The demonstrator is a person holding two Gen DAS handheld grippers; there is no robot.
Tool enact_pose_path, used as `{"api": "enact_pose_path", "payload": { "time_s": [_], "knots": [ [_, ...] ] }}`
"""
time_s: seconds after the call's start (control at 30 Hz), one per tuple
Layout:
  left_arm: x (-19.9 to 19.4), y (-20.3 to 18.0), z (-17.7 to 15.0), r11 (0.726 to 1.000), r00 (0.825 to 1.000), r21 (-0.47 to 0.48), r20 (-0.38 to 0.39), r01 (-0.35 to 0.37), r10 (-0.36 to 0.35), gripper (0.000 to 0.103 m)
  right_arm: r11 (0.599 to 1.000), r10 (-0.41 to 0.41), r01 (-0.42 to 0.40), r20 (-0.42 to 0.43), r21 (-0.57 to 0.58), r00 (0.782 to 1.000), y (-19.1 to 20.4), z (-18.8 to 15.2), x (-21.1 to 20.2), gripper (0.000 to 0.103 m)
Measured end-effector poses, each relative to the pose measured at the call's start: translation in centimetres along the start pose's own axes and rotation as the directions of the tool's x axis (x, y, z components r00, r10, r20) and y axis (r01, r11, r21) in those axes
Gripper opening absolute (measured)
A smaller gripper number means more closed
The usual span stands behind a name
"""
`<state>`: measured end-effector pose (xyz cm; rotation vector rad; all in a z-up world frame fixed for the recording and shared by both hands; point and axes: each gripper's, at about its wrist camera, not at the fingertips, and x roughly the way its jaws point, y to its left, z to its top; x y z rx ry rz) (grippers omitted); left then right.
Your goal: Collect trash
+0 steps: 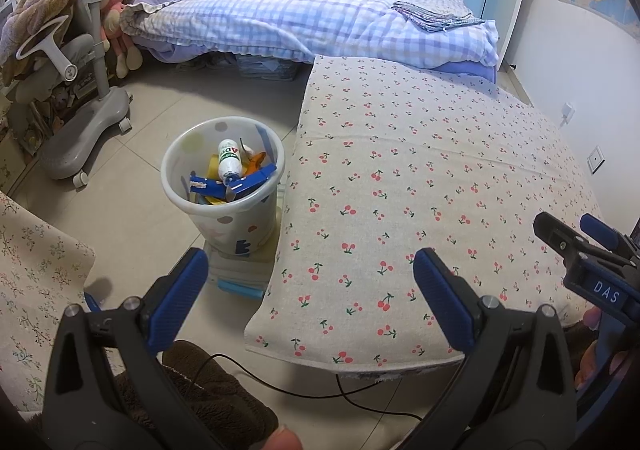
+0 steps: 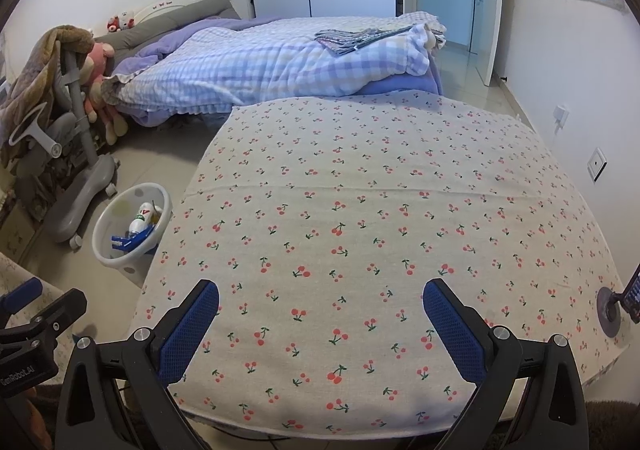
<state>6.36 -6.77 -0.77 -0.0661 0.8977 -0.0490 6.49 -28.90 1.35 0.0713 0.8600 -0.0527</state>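
A white dotted trash bin [image 1: 192,161] stands on the floor left of the table; it also shows in the right wrist view [image 2: 105,223]. It holds a white plastic bottle [image 1: 229,161], blue packaging [image 1: 250,181] and yellow scraps. The table wears a cherry-print cloth [image 1: 420,177], bare in both views [image 2: 360,209]. My left gripper [image 1: 310,282] is open and empty, over the table's near left corner, short of the bin. My right gripper [image 2: 320,310] is open and empty above the table's front part; it shows in the left wrist view [image 1: 568,234].
A bed [image 1: 300,17] with a checked quilt lies behind the table. A grey wheeled chair [image 1: 80,129] draped with a blanket stands left of the bin. Stacked items [image 1: 240,278] sit under the bin. A black cable [image 1: 280,390] runs on the floor. A phone stand [image 2: 612,310] sits at the table's right edge.
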Motion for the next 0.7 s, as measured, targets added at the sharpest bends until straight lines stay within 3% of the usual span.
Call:
{"api": "enact_pose_path", "payload": {
  "time_s": [0.37,0.7],
  "knots": [
    [-0.11,0.13,0.23,1.0,1.0,-0.011,0.005,-0.01,0.01,0.102,1.0,-0.006,0.006,0.002,0.007,1.0,0.02,-0.06,-0.18,0.103],
    [-0.25,0.4,0.42,1.0,1.0,-0.019,0.005,0.021,-0.021,0.102,1.0,0.002,-0.002,0.004,0.019,1.0,-0.04,-0.03,-0.25,0.103]
  ]
}}
